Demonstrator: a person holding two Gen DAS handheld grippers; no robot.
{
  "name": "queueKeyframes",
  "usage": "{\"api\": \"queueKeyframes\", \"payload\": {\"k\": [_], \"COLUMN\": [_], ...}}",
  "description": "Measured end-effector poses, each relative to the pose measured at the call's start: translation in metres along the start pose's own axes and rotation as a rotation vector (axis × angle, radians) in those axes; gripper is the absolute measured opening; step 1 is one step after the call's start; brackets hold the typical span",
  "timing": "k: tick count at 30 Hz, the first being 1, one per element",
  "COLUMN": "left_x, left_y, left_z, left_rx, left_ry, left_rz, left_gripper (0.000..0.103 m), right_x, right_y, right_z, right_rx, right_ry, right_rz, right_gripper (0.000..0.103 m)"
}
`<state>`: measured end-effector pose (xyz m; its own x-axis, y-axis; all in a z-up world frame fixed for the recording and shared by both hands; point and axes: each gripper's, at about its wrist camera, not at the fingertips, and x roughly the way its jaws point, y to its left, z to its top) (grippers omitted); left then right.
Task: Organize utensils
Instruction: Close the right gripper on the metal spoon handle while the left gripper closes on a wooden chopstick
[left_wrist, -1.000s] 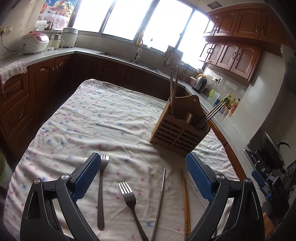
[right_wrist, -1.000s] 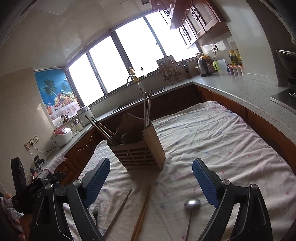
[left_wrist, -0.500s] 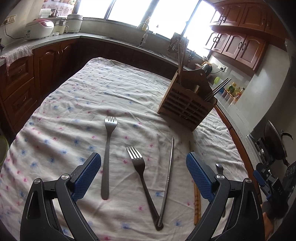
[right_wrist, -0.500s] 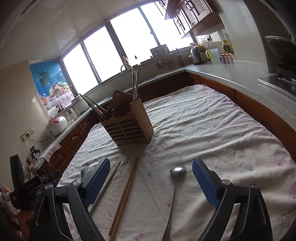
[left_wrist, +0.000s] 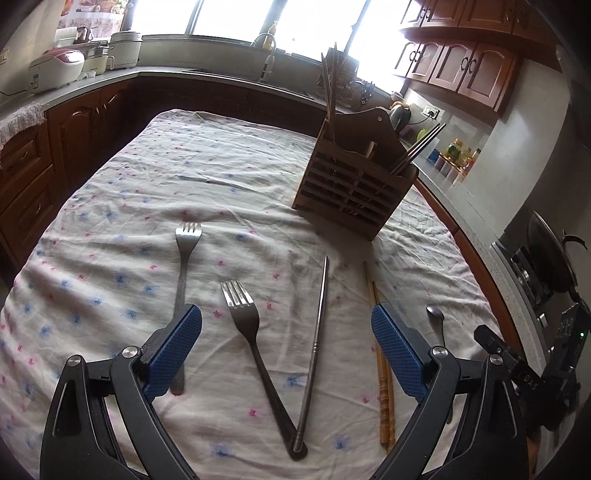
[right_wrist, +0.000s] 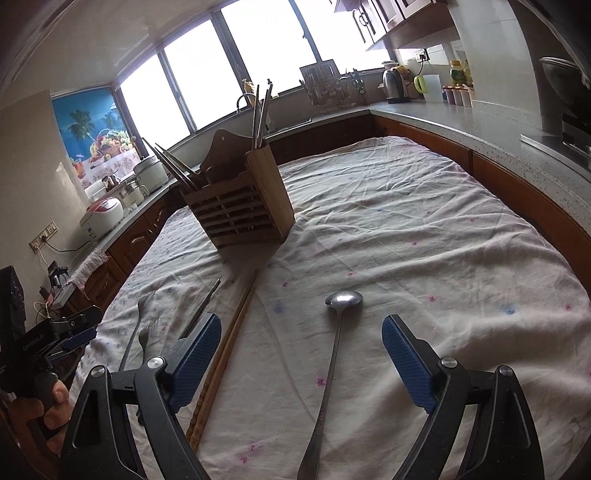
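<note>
Both grippers have dropped closer to the cloth, so the cutlery fills more of each view. Left gripper (left_wrist: 286, 330), fingers wide apart, hovers over a steel fork (left_wrist: 256, 345) and a thin metal chopstick (left_wrist: 314, 354) that meet in a V at the table's (left_wrist: 110, 206) near edge; a second fork (left_wrist: 183, 273) lies partly under its left pad. Only the right view shows the whole spoon (right_wrist: 330, 365), round-bowled and slim-handled, lying untouched between the right gripper's (right_wrist: 301, 338) closing fingers. Ribbed wooden chopsticks (right_wrist: 221, 360) lie just beside its left pad. Further back stands the slatted wooden holder (right_wrist: 240, 214), already bristling with sticks.
</note>
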<state>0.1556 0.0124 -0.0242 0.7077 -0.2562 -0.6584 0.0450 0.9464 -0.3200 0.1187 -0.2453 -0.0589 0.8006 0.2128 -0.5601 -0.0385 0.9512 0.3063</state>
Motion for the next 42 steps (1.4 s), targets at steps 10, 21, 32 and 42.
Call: {"api": "queueKeyframes", "payload": {"k": [10,21,32,42], "left_x": [0.047,0.124,0.179,0.172], "left_y": [-0.043,-0.087,-0.115,-0.117], "left_z": [0.018,0.037,0.045,0.034], "left_rx": [0.130,0.249,0.329,0.449], "left_ry": [0.099,0.254,0.359,0.348], "left_rz": [-0.033,-0.069,-0.063,-0.051], "left_gripper": [0.089,0.059,0.026,0.010], "right_x": [0.038,0.057,0.064,0.065], "right_y": [-0.012,-0.023,-0.025,-0.028], "right_z": [0.000,0.005,0.009,0.009], "right_rx": [0.012,0.025,0.034,0.039], "right_ry": [0.134,0.187,0.213,0.216], "right_rz": [-0.045,-0.067,-0.072,-0.069], "right_gripper": [0.045,0.036,0.027,0.025]}}
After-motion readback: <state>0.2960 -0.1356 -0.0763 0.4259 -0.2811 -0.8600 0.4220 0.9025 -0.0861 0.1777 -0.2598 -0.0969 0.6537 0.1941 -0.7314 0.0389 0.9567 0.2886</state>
